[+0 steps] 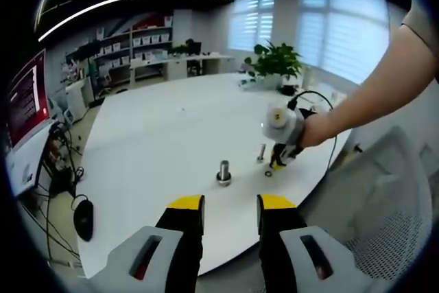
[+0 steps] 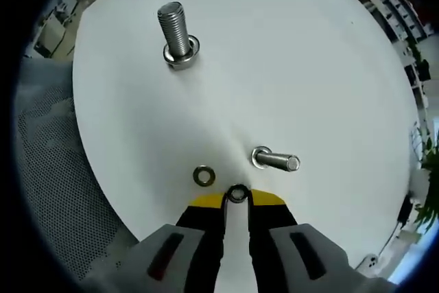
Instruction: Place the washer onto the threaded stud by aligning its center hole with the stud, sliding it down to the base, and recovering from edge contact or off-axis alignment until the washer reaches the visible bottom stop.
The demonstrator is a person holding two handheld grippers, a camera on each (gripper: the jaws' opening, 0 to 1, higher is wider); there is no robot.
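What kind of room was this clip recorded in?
Most likely an office or lab workroom: a large white table, shelving with bins along the far wall, a potted plant by windows with blinds, and a mesh office chair at the table's edge.

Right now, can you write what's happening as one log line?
right gripper: pinching washer | left gripper: open, idle | spare washer: on table | stud: upright

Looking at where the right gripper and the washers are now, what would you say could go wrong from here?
1. The right gripper pinches a washer only at its fingertips, so it may slip or tilt.
2. A second washer lies just beside the jaws and could get knocked.
3. The near stud seems to carry a washer already, and the other stud is well away: a long carry.
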